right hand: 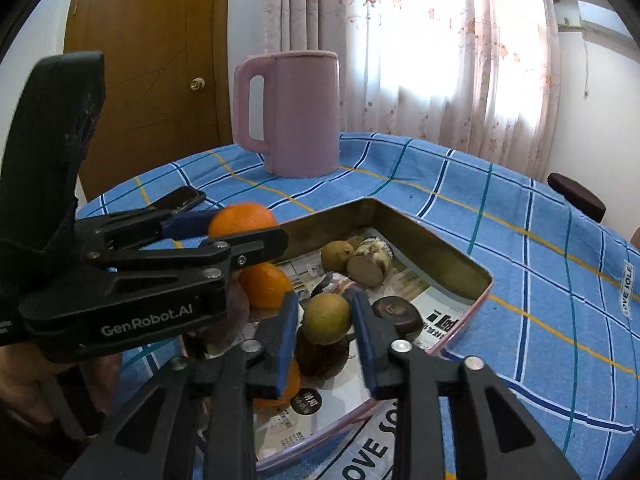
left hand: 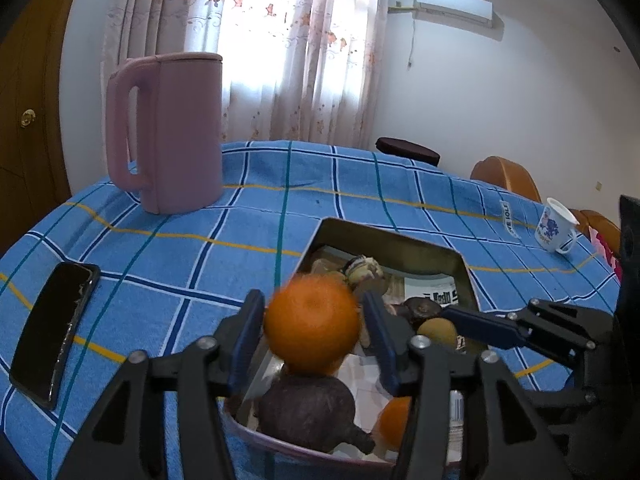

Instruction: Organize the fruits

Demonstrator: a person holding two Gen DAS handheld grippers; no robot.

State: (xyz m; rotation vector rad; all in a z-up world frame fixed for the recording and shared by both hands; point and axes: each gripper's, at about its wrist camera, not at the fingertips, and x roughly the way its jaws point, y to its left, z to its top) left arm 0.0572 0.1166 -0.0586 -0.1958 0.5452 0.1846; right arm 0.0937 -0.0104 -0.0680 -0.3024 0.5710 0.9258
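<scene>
An open metal tin lined with newspaper sits on the blue checked cloth and holds mixed fruit. My left gripper hovers over the tin's near-left side with an orange between its blue pads. The orange is blurred, with slim gaps on both sides. Below it lie a dark purple fruit and another orange. My right gripper stands open over the tin. A yellow-green round fruit shows between its fingers, clear of both pads.
A tall pink jug stands at the back of the table. A black phone lies at the left edge and a white mug at the right. A dark stool and orange chairs are beyond the table.
</scene>
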